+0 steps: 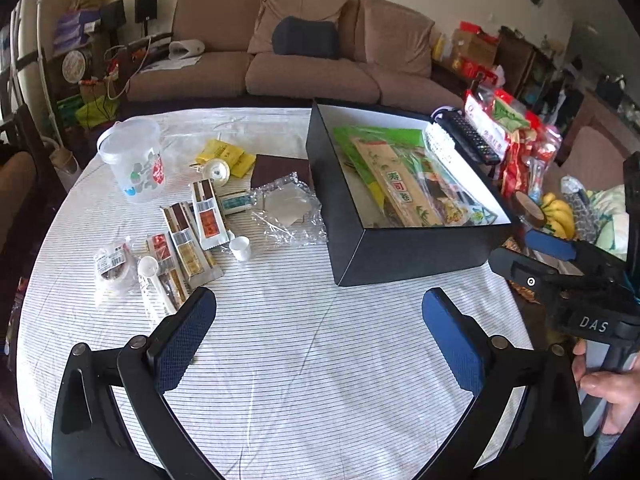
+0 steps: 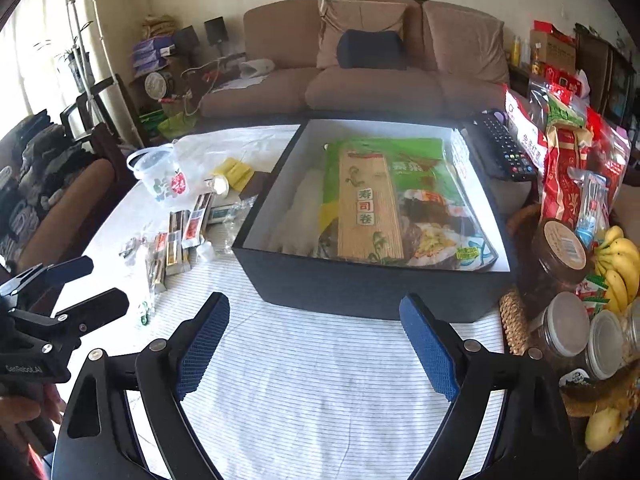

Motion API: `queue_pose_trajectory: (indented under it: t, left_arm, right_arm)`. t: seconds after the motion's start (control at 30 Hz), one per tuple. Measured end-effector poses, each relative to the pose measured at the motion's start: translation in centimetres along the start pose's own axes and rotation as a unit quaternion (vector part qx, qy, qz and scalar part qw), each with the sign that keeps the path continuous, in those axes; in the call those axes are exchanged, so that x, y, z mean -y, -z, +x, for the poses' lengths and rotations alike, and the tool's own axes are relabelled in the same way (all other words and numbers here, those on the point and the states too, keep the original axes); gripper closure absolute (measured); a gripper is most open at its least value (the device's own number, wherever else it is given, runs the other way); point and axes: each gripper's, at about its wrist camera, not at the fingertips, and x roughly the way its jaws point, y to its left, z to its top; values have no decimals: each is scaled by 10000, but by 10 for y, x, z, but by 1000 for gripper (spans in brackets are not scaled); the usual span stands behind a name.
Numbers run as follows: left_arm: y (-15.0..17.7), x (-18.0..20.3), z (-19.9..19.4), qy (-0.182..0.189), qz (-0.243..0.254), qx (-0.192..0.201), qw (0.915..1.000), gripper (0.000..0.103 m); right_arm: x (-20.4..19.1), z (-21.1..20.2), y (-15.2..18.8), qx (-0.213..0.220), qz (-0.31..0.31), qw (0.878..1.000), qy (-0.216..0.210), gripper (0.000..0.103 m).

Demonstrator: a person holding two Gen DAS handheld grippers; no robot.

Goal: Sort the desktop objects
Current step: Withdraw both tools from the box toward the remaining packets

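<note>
A black open box (image 1: 412, 252) (image 2: 360, 286) stands on the striped tablecloth; inside it lie a green packet with a bamboo sushi mat (image 1: 394, 184) (image 2: 366, 204). Left of the box lies a scatter of small things: long snack packets (image 1: 188, 236) (image 2: 176, 242), a clear lidded tub (image 1: 134, 158) (image 2: 160, 174), yellow sachets (image 1: 226, 154), a crumpled clear wrapper (image 1: 286, 212), a white scoop (image 1: 150, 270). My left gripper (image 1: 318, 312) hovers open over bare cloth, nothing between its fingers. My right gripper (image 2: 314, 320) is open and empty just before the box's near wall.
A remote control (image 1: 470, 136) (image 2: 502, 146) lies beyond the box's right side. Red food bags (image 2: 572, 168), jars (image 2: 560, 256) and bananas (image 2: 618, 262) crowd the right edge. A brown sofa (image 1: 304, 52) stands behind the table. A hand (image 1: 608, 392) holds the right gripper's handle.
</note>
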Motion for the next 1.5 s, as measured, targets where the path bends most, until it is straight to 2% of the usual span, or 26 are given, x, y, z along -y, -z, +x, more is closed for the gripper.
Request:
queue_pose_trajectory:
  t: [0.07,0.23,0.43,0.6,0.7,0.8,0.93,1.13,1.2,1.4,1.5]
  left_arm:
    - [3,-3,-8,-82,-10,67,9999,0]
    - [8,-17,-19,-230,-147,178,9995,0]
    - [14,-44,-18,-379,-359,188,9985,0]
    - [22,-77,-4,-464,-638,74,9969,0]
    - [26,-105,3,-599,-795,58,9950,0]
    - [33,-141,13,-710,-1157,63,9907,0]
    - [40,-183,31,-822,-1666,-39,9826,0]
    - [39,-219,51,-1033,-1857,-57,9772,0]
    - [37,-231,56,-975,-2051,-45,9739,0]
    - [26,-241,68,-876,-2147,-180,9726,0]
    - [23,-245,66,-970,-2272,-110,9689,0]
  right_arm:
    - [-8,-6,2,95,26,9999,-26,8]
    - [-28,-13,4,216,12,9998,-10,7]
    - [-53,-3,5,153,-84,9998,-87,7]
    - [-74,16,7,64,-204,9996,-199,7]
    - [-83,28,7,50,-189,9990,-394,7]
    - [-95,41,8,44,-141,9976,-678,7]
    - [-115,66,10,-20,-212,9951,-966,7]
    - [-145,117,10,-277,-510,9926,-1067,7]
    - [-153,132,6,-312,-613,9916,-1092,7]
    - [-173,183,-23,-337,-952,9900,-988,7]
    - [-181,215,-39,-407,-988,9901,-913,7]
